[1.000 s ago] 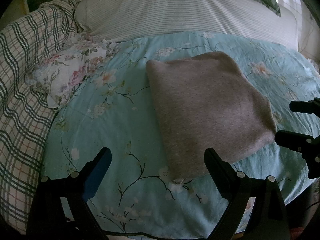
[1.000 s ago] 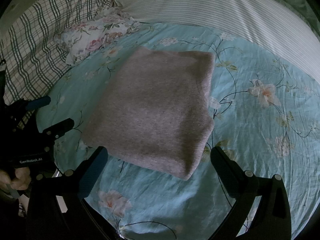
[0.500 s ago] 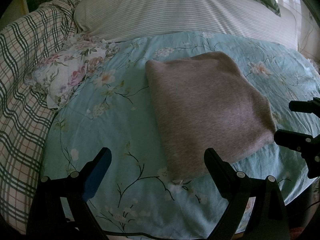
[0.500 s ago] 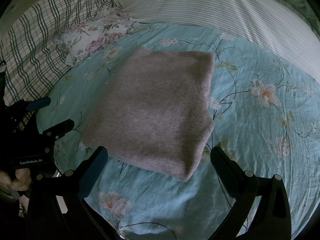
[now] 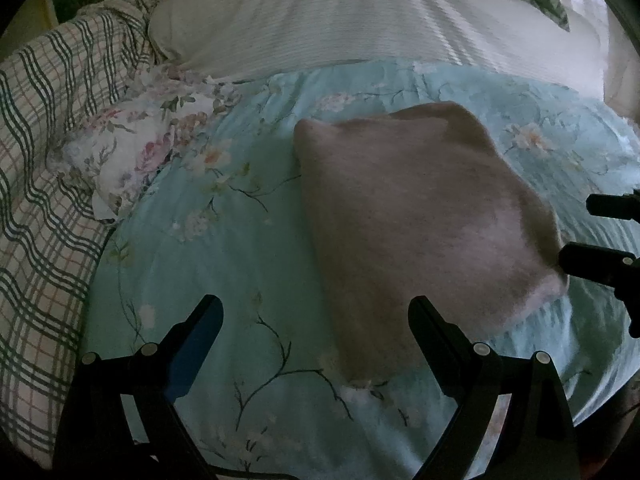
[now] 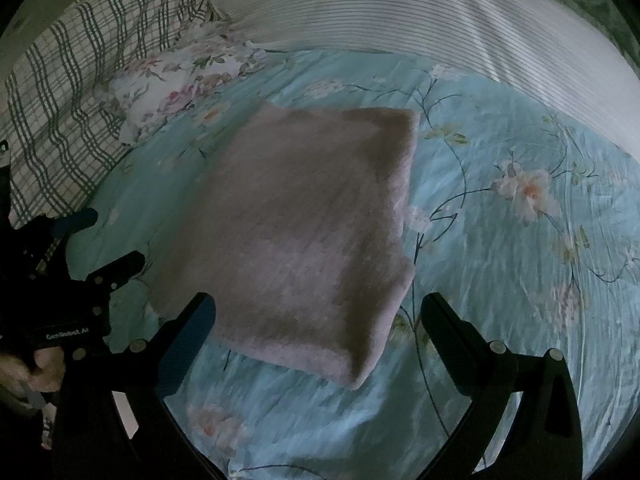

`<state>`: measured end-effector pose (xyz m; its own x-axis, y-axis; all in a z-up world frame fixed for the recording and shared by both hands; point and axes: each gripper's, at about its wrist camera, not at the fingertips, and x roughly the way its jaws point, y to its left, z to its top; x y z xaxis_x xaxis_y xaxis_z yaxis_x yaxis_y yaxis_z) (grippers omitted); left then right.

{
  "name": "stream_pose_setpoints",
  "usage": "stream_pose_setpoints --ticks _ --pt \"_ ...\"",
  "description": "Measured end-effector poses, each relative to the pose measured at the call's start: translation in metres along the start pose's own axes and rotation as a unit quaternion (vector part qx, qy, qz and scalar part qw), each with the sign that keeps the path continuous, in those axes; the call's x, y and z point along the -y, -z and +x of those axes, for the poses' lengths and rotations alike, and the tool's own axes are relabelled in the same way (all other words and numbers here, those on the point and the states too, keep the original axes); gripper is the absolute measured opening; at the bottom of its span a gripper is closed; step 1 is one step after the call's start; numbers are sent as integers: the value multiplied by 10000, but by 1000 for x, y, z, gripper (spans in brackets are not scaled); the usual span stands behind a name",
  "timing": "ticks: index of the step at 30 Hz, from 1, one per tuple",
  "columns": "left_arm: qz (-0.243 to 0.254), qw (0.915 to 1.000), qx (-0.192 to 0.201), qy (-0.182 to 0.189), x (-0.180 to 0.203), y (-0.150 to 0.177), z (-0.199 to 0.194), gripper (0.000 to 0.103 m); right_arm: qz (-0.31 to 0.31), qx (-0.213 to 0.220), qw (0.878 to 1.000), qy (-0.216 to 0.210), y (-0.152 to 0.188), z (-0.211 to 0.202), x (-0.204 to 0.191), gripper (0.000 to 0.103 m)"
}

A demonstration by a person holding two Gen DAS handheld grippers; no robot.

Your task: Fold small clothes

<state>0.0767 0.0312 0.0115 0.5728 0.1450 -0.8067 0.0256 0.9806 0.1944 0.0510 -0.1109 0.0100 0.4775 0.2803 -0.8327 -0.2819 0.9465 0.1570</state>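
Grey knit, folded into a thick square, the garment [image 5: 420,232] lies flat on the teal floral sheet [image 5: 224,280], about midway across the bed and a little toward its near edge. My left claw [image 5: 316,332] hovers above the sheet with its jaws spread wide and nothing between them; its right finger sits over the garment's near left corner, though I cannot tell whether it touches. My right claw [image 6: 320,320] is likewise released, jaws wide apart, straddling the near edge of the garment [image 6: 296,232] from above. In the right view my left claw shows at the left edge of the bed, a hand [image 6: 40,368] wrapped round its grip. Toward the far left corner of the bed a small floral cloth [image 5: 132,148] lies crumpled against a plaid blanket [image 5: 44,184]. A striped pillow [image 5: 360,20] runs along the far edge.
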Motion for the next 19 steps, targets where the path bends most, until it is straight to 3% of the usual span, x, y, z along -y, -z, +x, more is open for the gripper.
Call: stream_pose_setpoints --ticks 19 --pt "-142 9998 -110 56 -4 -14 18 94 228 -93 9995 -177 -7 26 22 102"
